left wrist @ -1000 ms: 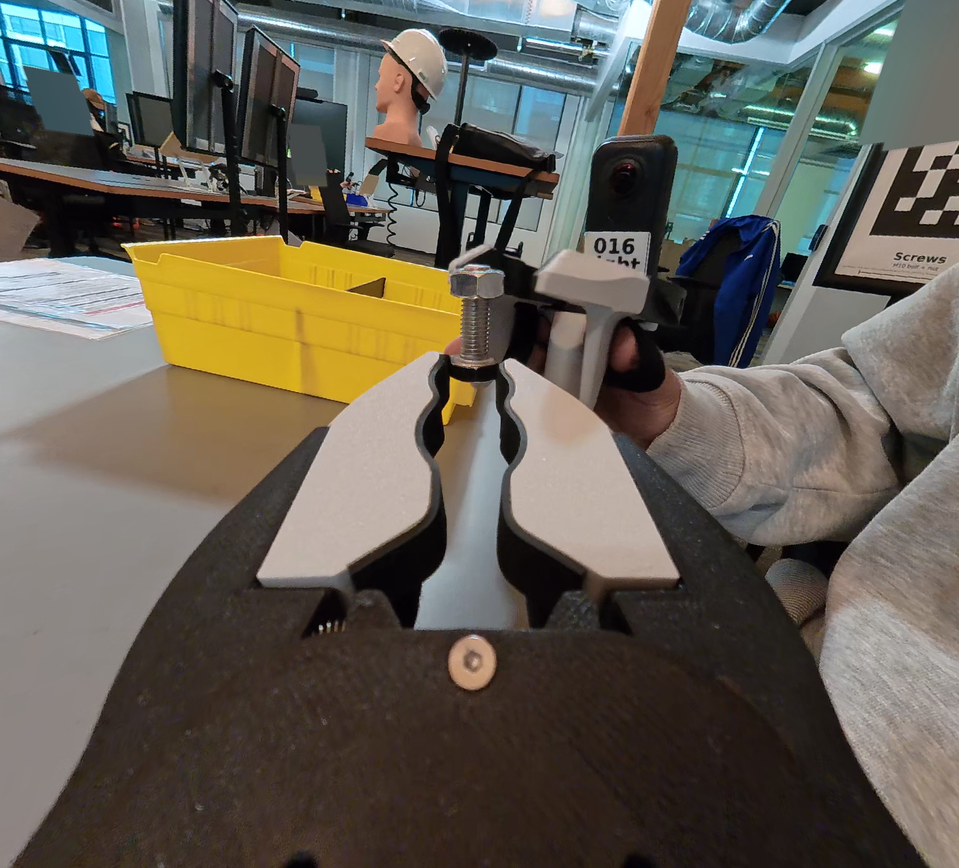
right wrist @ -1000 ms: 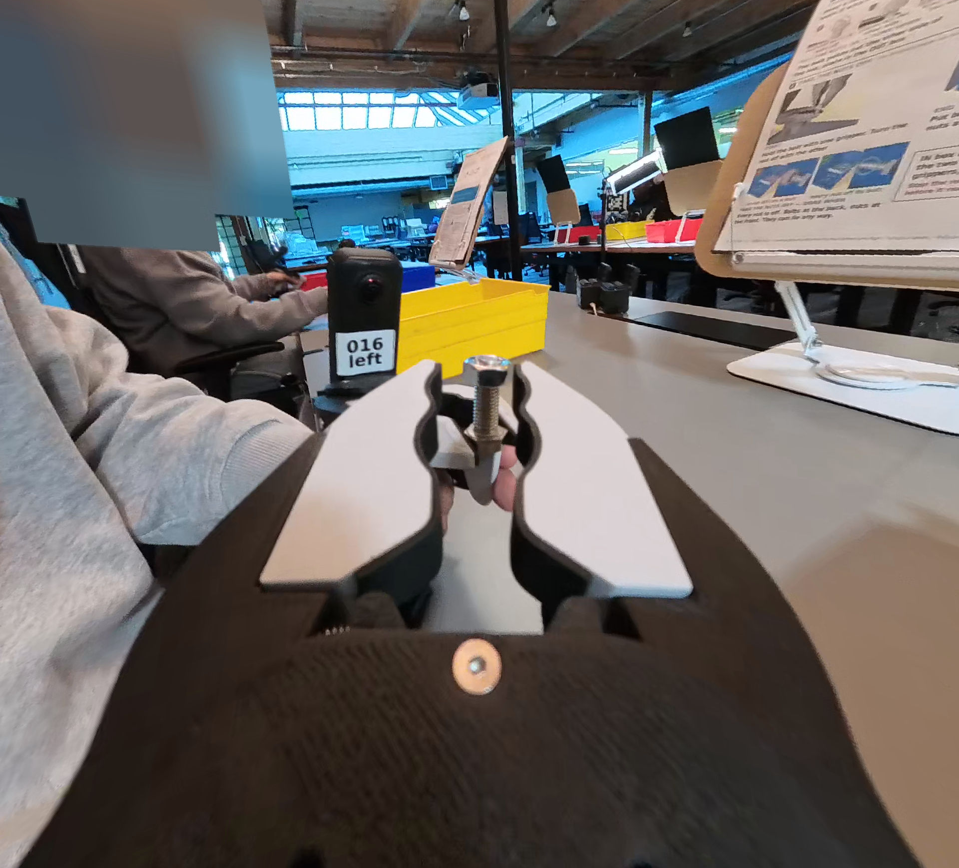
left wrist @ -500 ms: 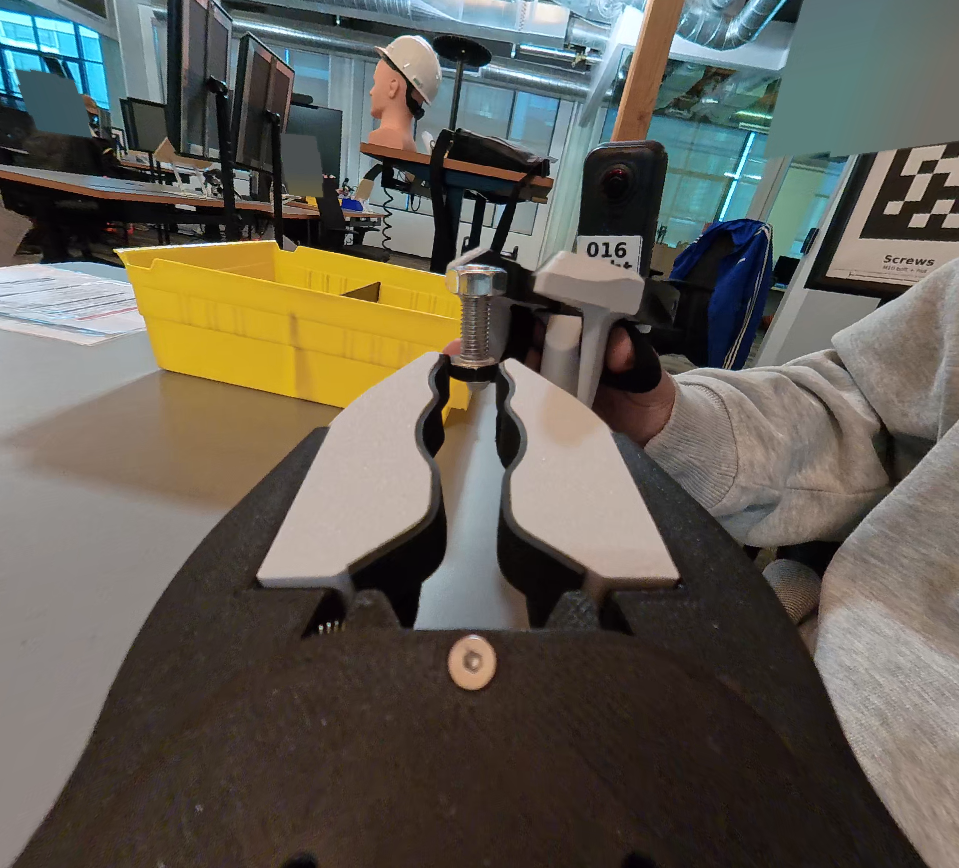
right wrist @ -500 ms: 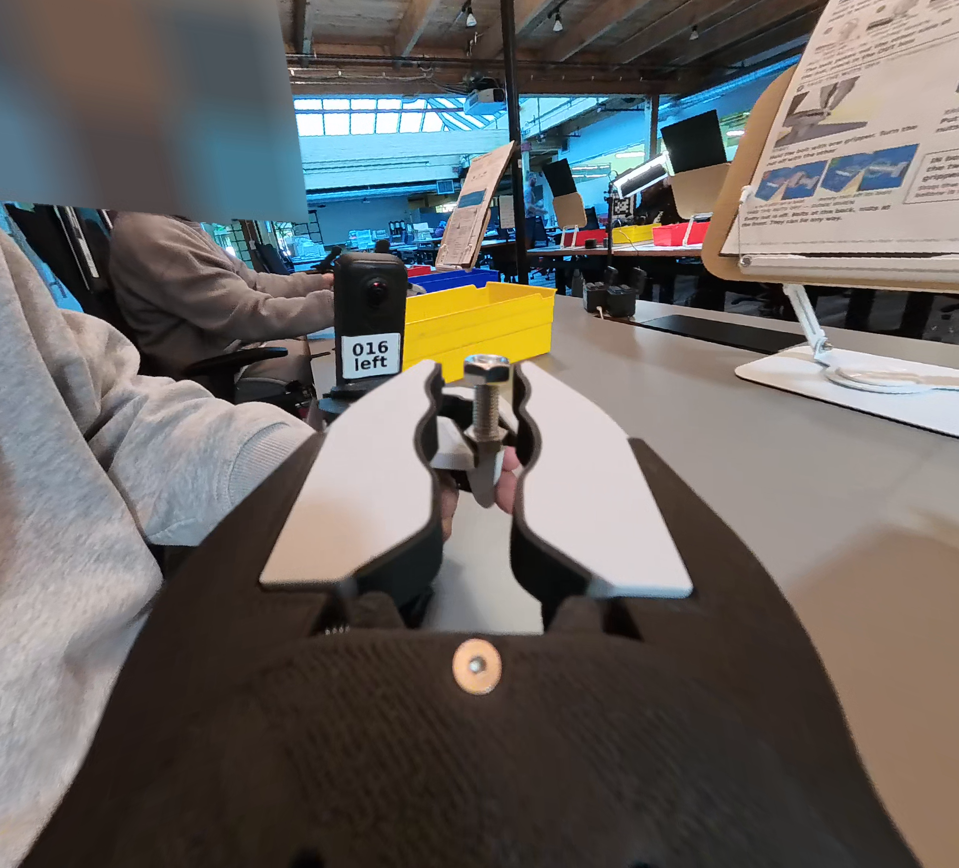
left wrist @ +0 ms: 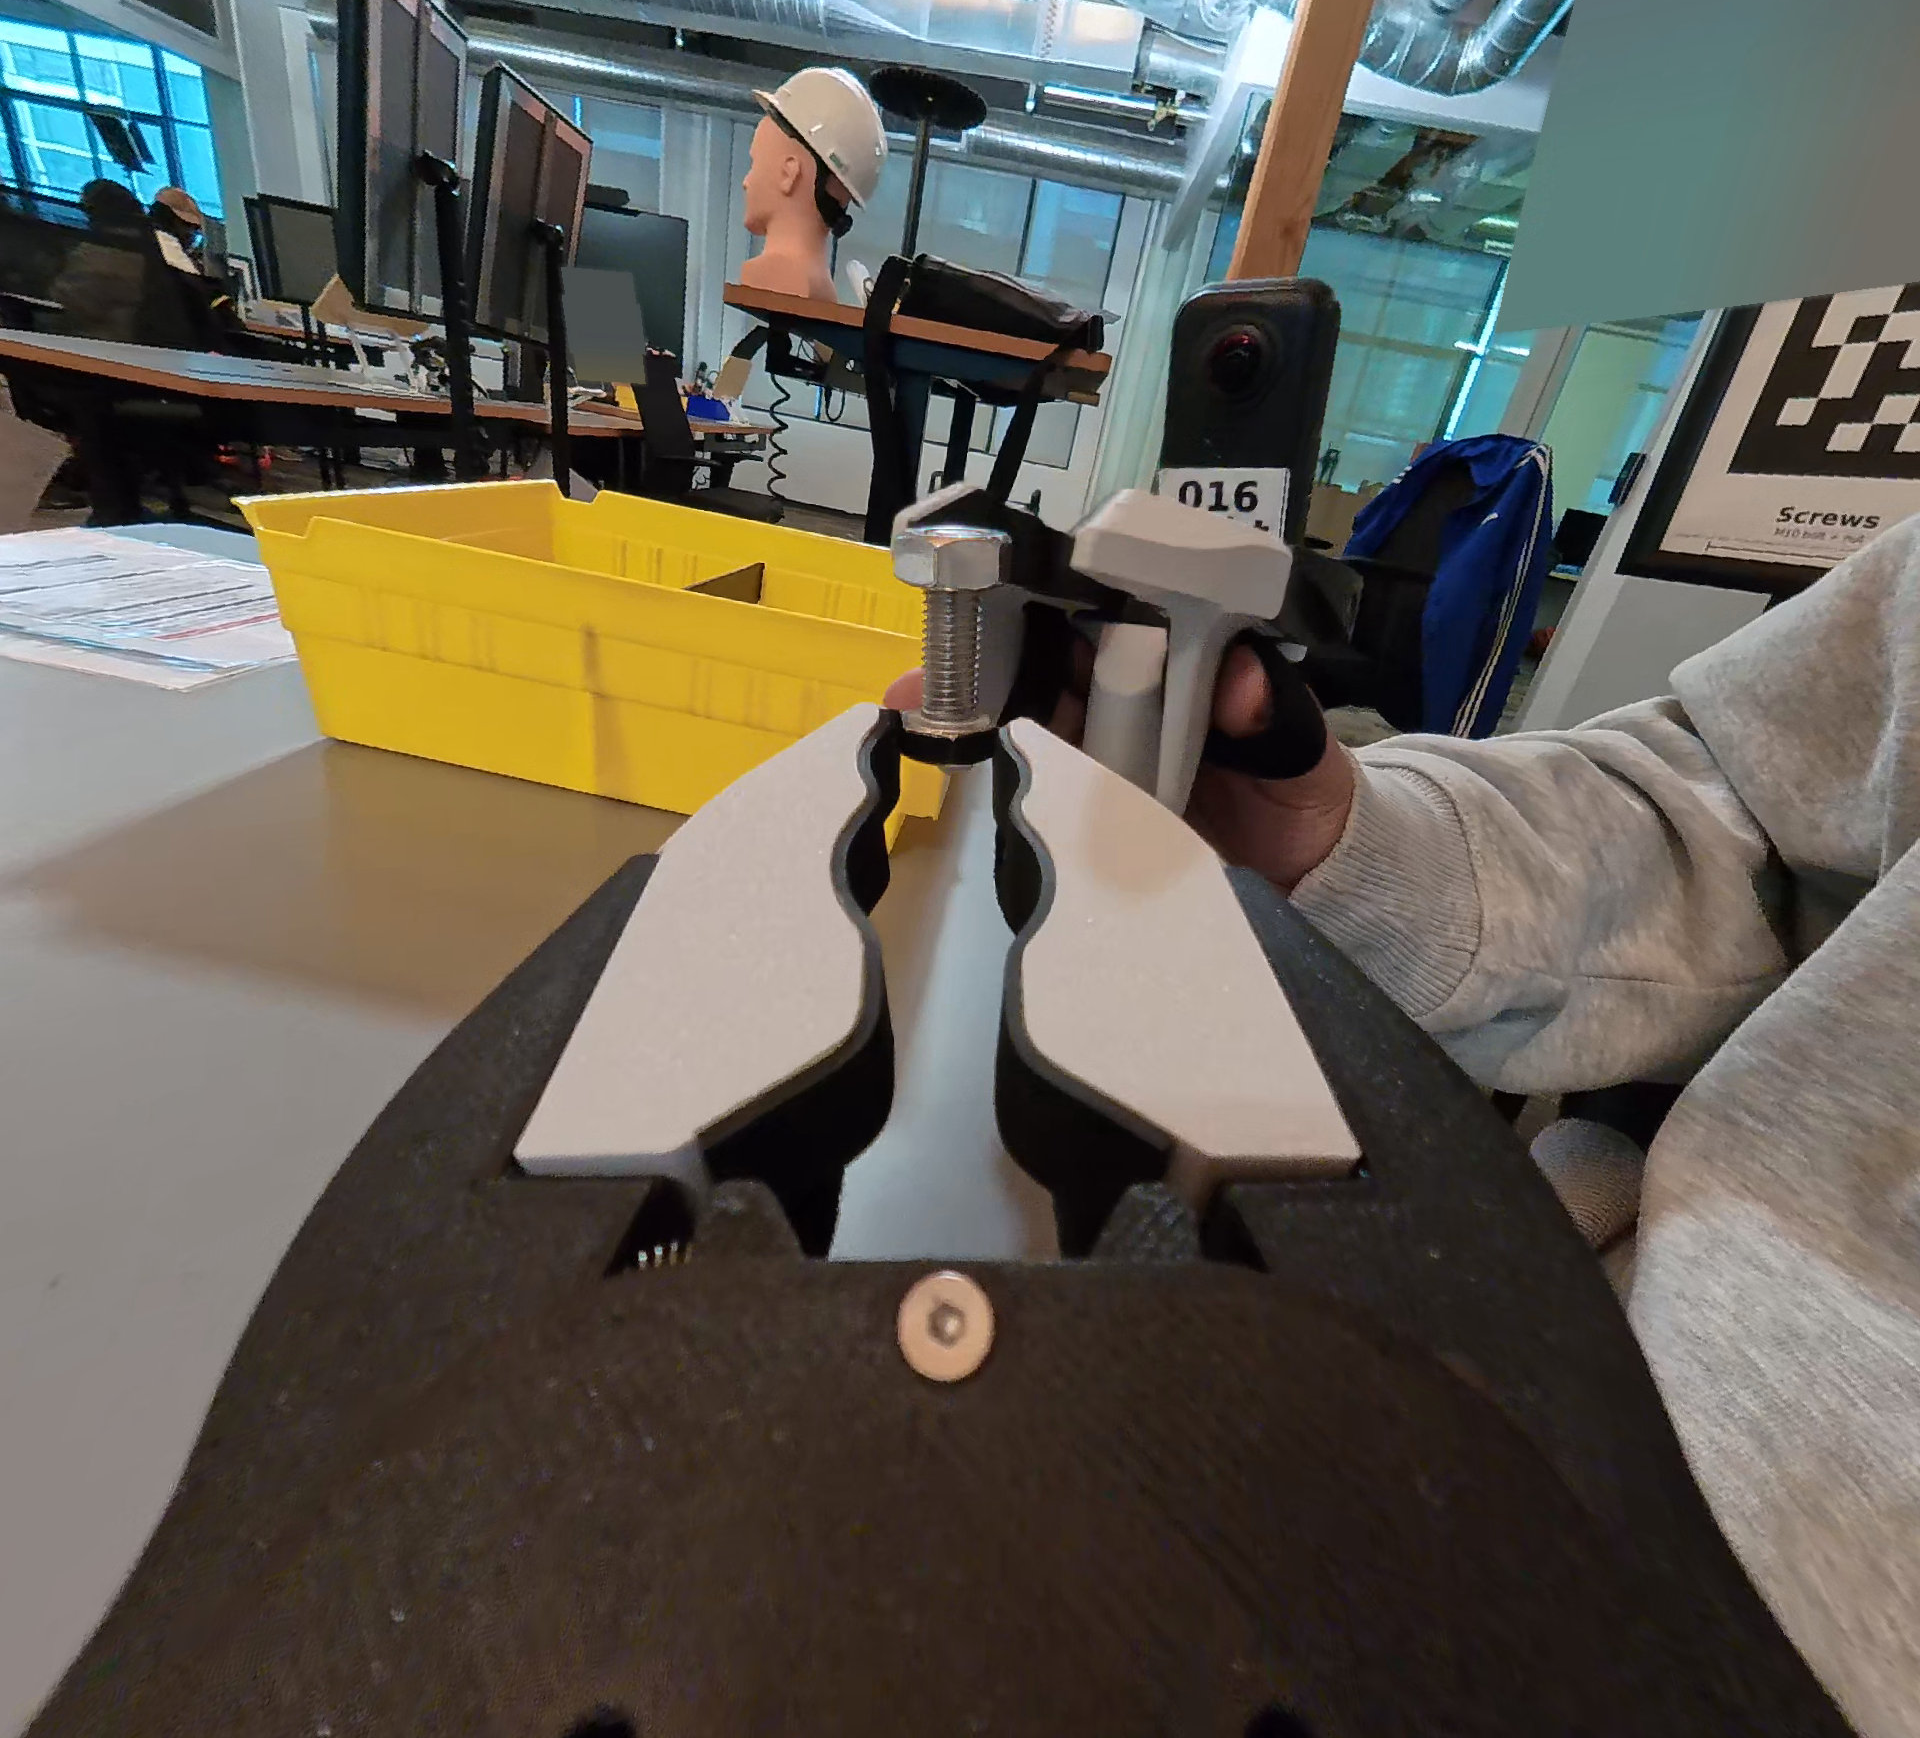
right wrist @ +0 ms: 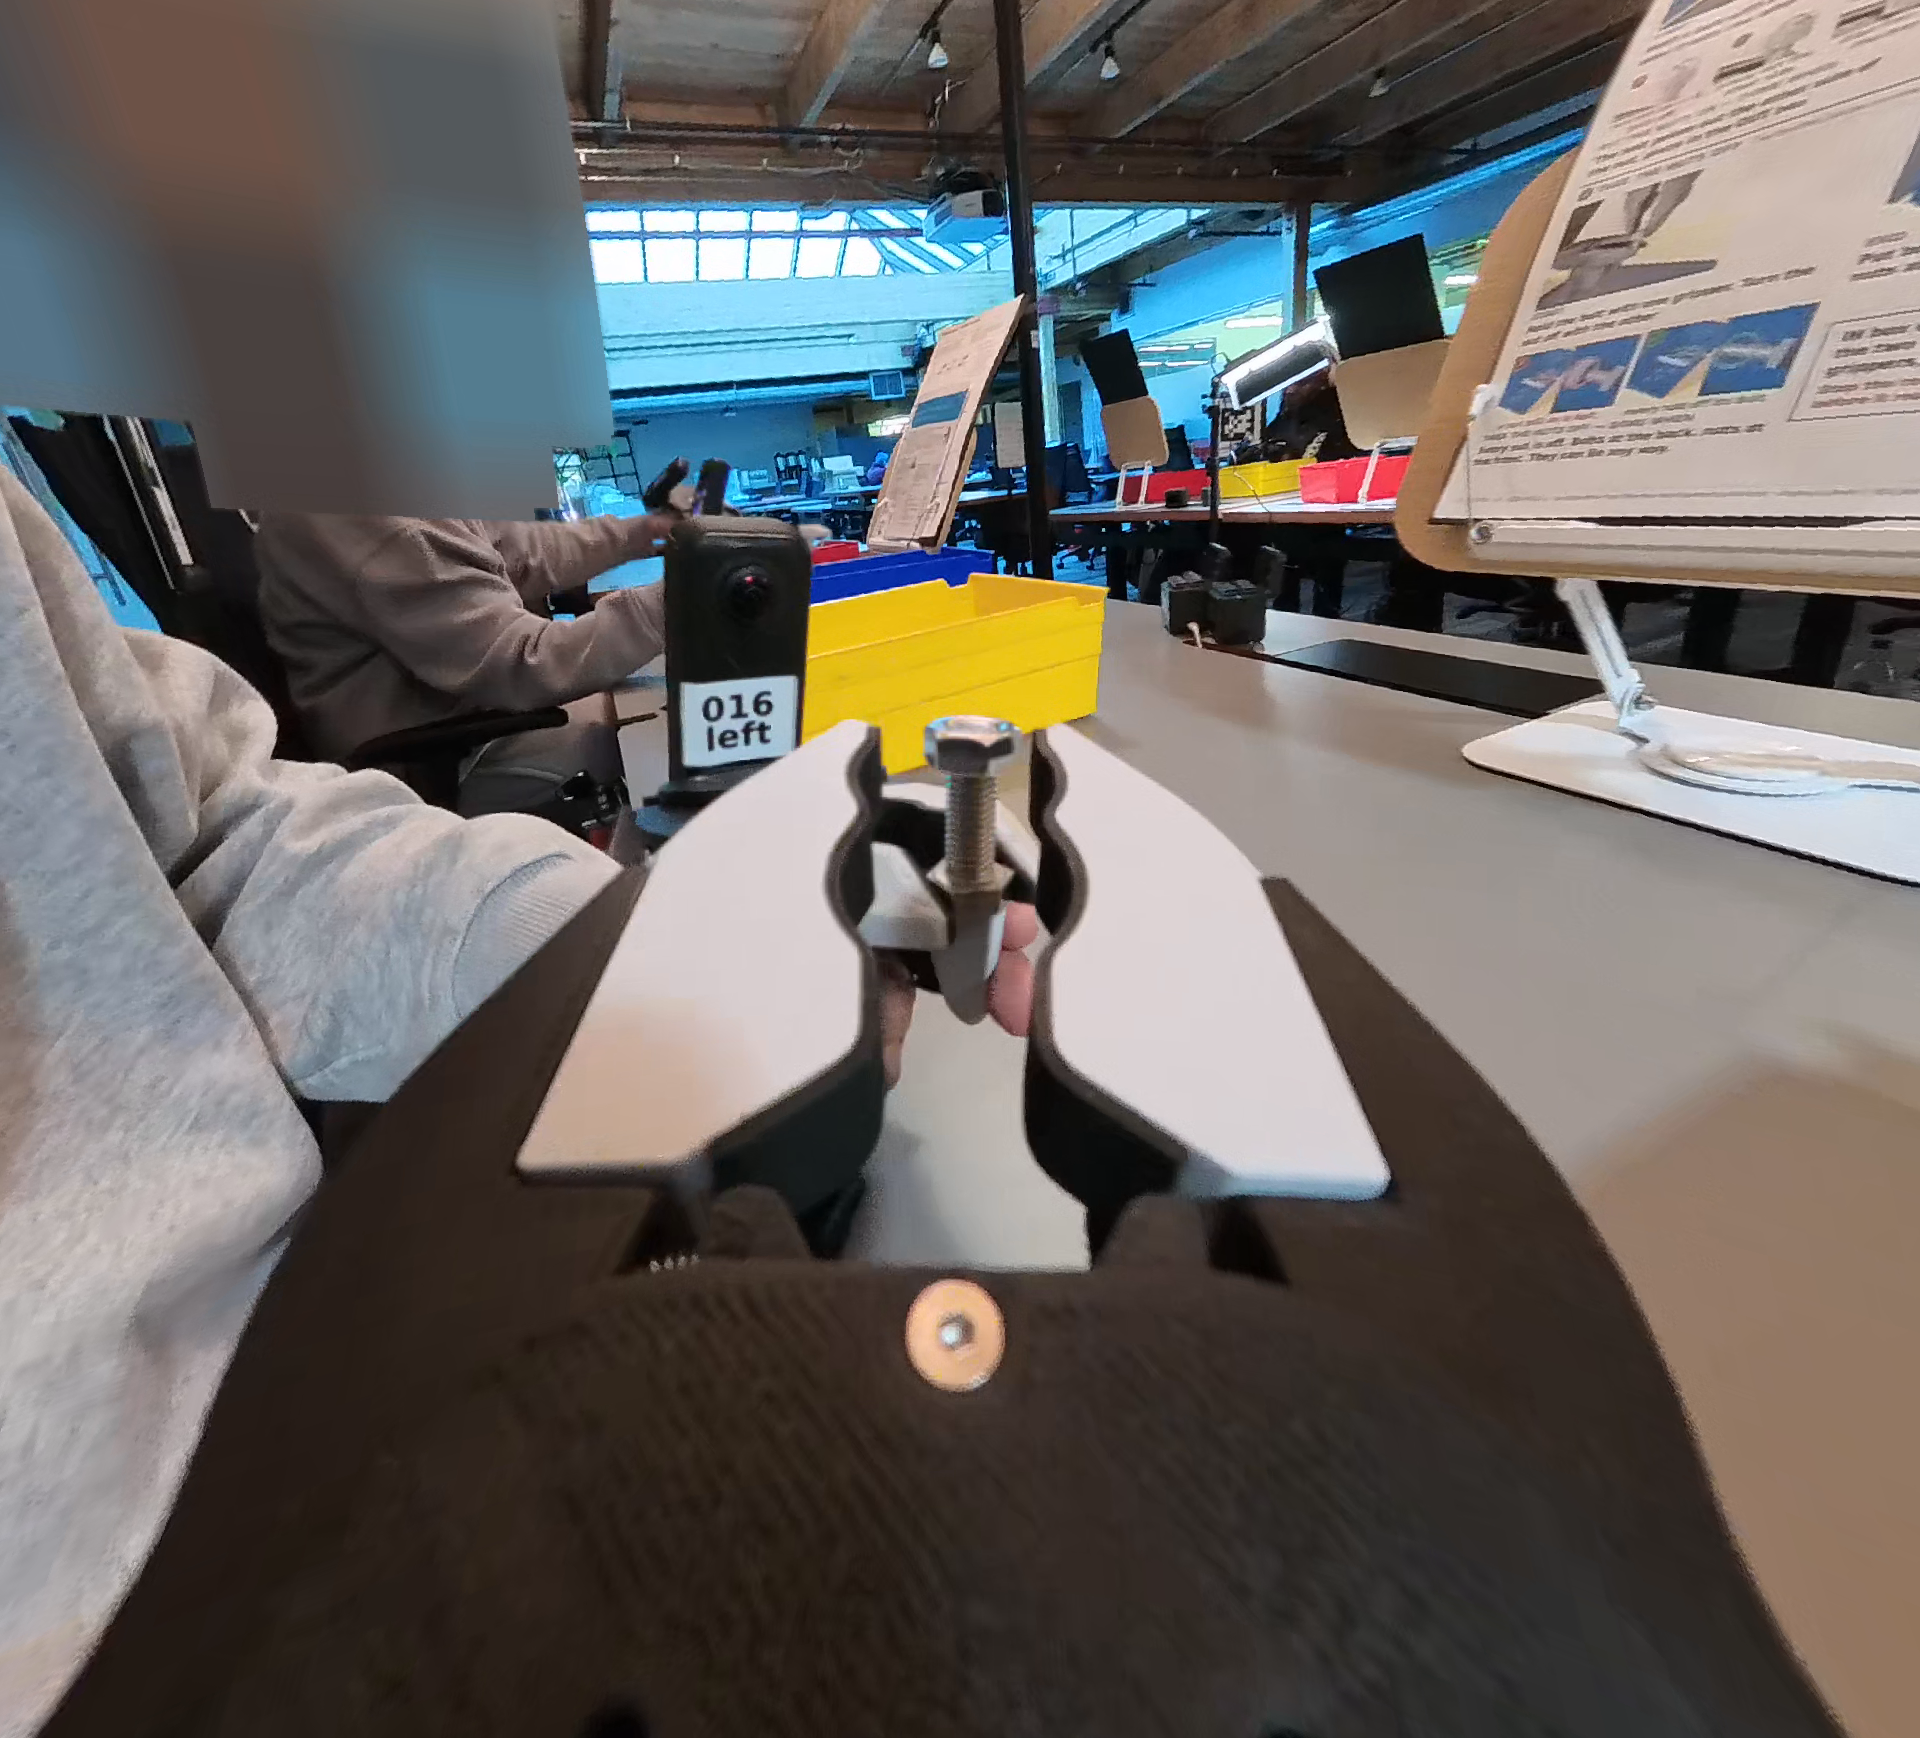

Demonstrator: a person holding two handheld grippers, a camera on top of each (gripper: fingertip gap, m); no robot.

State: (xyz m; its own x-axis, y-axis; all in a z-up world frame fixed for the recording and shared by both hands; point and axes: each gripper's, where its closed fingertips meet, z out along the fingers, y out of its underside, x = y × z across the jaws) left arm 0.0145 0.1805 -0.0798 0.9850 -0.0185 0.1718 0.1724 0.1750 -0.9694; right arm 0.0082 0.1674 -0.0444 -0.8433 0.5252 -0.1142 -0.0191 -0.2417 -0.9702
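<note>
Yellow bin (left wrist: pixel 582 649), contents hidden

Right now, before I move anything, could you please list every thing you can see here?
bolt: one, silver, upright above the table edge
bin: one, yellow, on the table behind the bolt
table: one, grey
paper sheet: one, white, far left on the table
page stand: one, white base, right side of the table
monitors: two, black, left background
dummy head: one, white helmet, on a far desk
jacket: one, blue, right background
sleeve: grey, right
left gripper: jaws shut on the bolt's lower end
right gripper: jaws either side of the bolt's head, contact unclear
</note>
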